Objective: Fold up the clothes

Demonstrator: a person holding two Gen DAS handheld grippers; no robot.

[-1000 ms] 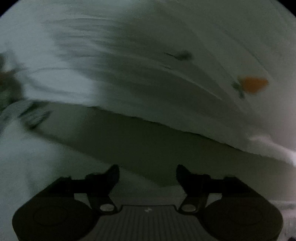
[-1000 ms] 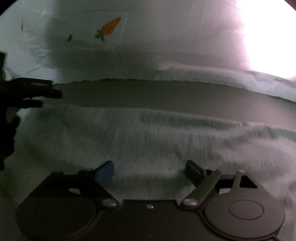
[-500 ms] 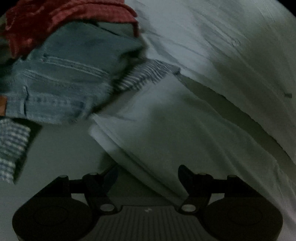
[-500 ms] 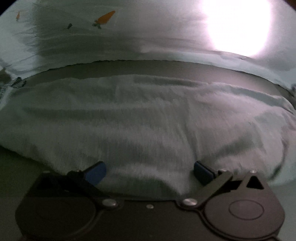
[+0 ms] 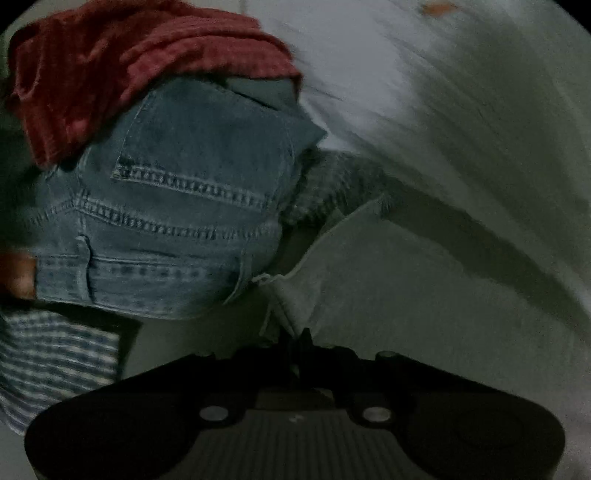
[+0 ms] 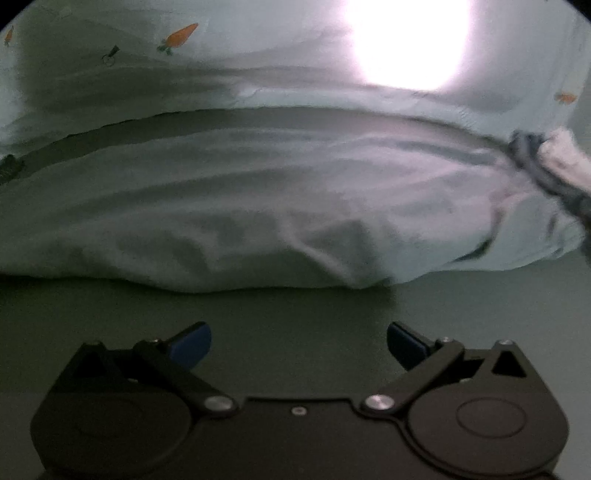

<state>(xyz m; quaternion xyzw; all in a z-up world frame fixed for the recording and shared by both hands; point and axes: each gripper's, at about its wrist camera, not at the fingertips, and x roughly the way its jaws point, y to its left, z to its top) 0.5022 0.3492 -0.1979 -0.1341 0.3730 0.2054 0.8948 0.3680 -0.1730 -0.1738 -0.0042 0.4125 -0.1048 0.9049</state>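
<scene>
A pale white garment lies bunched across the dim surface in the right wrist view. My right gripper stands open just in front of its near edge, with nothing between its blue-padded fingers. In the left wrist view the same pale garment spreads to the right, and my left gripper is shut on its near corner edge. The fingertips meet on the fabric hem.
A pile of clothes sits at the left: blue jeans, a red knit piece on top, a striped cloth below. A white sheet with carrot prints lies behind. A dark sock-like item rests at the right.
My left gripper swung toward the clothes pile and shut on the pale garment's corner. My right gripper drew back off the garment and remains open.
</scene>
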